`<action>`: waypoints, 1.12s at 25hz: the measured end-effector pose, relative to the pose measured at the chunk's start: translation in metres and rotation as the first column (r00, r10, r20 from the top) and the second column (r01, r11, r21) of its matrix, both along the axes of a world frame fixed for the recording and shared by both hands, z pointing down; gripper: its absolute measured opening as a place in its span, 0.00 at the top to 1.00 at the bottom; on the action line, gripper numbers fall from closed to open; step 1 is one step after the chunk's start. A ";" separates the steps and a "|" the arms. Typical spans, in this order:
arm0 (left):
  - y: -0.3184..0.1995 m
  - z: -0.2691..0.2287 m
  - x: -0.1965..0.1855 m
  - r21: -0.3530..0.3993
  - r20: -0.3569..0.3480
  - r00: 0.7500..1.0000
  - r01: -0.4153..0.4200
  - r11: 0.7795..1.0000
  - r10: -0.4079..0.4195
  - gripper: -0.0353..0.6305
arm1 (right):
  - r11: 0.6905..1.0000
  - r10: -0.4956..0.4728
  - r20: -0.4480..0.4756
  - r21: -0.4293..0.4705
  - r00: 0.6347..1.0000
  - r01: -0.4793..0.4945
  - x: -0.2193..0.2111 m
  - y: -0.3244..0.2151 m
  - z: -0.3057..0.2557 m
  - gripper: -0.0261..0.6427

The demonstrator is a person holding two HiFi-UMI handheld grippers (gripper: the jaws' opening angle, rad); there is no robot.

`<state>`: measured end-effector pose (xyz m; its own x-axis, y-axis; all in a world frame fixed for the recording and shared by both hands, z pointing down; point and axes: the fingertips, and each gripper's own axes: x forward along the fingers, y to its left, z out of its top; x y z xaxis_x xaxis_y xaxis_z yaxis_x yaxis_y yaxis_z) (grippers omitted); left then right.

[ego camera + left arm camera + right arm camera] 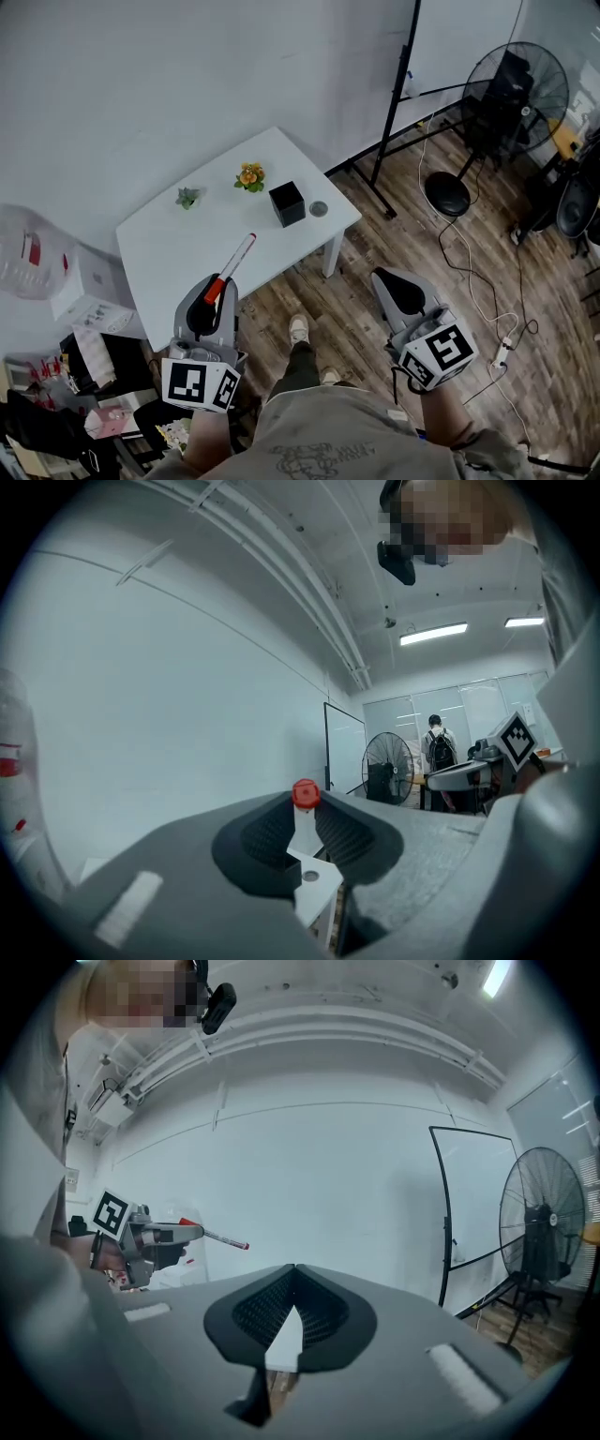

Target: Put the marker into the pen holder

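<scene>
Done so far: we have the marker off the table and in hand. That is the only part of the job we can count as finished.
Left to do: carry the marker over to the holder, stand it over the opening, lower it in and let go. By our reckoning we are under halfway.
Marker: on our side of the holder and to its left, well apart from it. It is held in the air over the table's near edge, with its free end aimed roughly toward the holder.
Holder: a black cube standing upright on the table with its open top up. We cannot see what is inside.
Left gripper: jaws clamped on the marker near one end, so the barrel runs out ahead of the pads and its red far end shows past them. It sits low at our left, on the near side of the holder, pointing forward and slightly right. The marker lies closer to level than to upright, so we judge it needs tipping before it can drop in.
Right gripper: jaws pressed together with nothing between them. It hangs right of the holder and nearer to us, off the table and over the wooden floor, taking no part.
</scene>
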<state>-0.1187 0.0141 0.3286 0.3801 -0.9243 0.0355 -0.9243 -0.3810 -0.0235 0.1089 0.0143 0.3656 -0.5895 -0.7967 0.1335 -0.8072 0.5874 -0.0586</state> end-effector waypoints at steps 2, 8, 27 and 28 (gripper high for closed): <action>-0.020 0.000 -0.005 -0.001 -0.004 1.000 -0.003 1.000 0.003 0.84 | 1.000 -0.001 -0.009 -0.007 1.000 0.001 -0.006 -0.021 0.002 0.92; -0.088 0.001 -0.026 -0.006 -0.001 1.000 -0.017 1.000 0.017 0.84 | 1.000 -0.001 -0.021 -0.018 1.000 0.001 -0.030 -0.089 0.005 0.92; -0.279 0.010 -0.032 -0.023 -0.028 0.977 -0.210 0.977 0.209 0.84 | 0.996 0.084 -0.074 -0.028 0.994 -0.087 -0.083 -0.255 -0.003 0.92; -0.284 0.008 -0.028 -0.016 -0.029 0.975 -0.221 0.975 0.220 0.84 | 0.995 0.088 -0.075 -0.032 0.993 -0.091 -0.084 -0.258 -0.002 0.92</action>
<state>-0.1468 -0.2703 0.3369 0.5757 -0.8167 0.0394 -0.8175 -0.5758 0.0099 0.0252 -0.2437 0.3637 -0.5036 -0.8397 0.2030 -0.8592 0.5113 -0.0169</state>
